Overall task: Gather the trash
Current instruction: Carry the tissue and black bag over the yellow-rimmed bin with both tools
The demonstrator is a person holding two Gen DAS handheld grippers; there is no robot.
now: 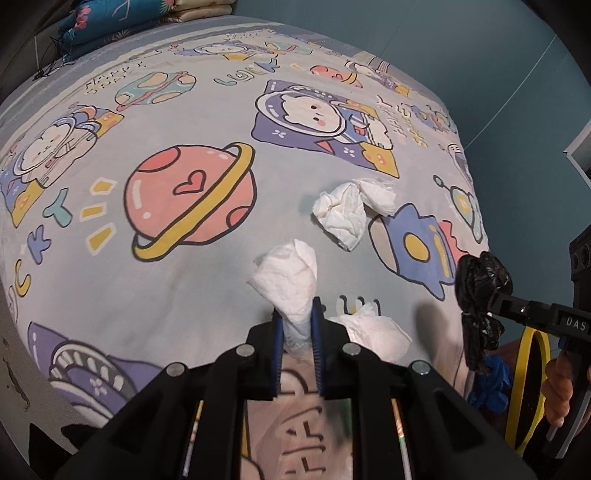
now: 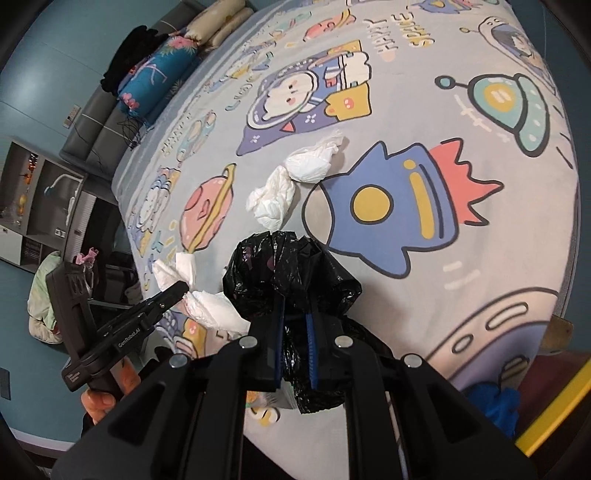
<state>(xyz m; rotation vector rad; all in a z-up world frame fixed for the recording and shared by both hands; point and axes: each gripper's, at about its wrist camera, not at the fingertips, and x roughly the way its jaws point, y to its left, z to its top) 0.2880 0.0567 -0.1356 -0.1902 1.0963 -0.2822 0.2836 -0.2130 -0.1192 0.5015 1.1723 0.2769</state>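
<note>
My left gripper (image 1: 297, 325) is shut on a crumpled white tissue (image 1: 290, 280) and holds it just above the bed; it also shows in the right wrist view (image 2: 173, 271). My right gripper (image 2: 294, 321) is shut on a crumpled black plastic bag (image 2: 291, 266), which also shows in the left wrist view (image 1: 482, 291) at the right. Another tissue (image 1: 373, 330) lies on the bed just right of my left gripper. Two more crumpled tissues (image 1: 341, 214) (image 1: 378, 194) lie further out near the blue rocket print.
The bed (image 1: 147, 280) has a pale blue cartoon space sheet. Folded quilts and pillows (image 1: 110, 22) sit at the far end. A yellow-rimmed bin with blue cloth (image 1: 532, 373) stands at the bed's right edge. A cabinet (image 2: 40, 192) stands by the left wall.
</note>
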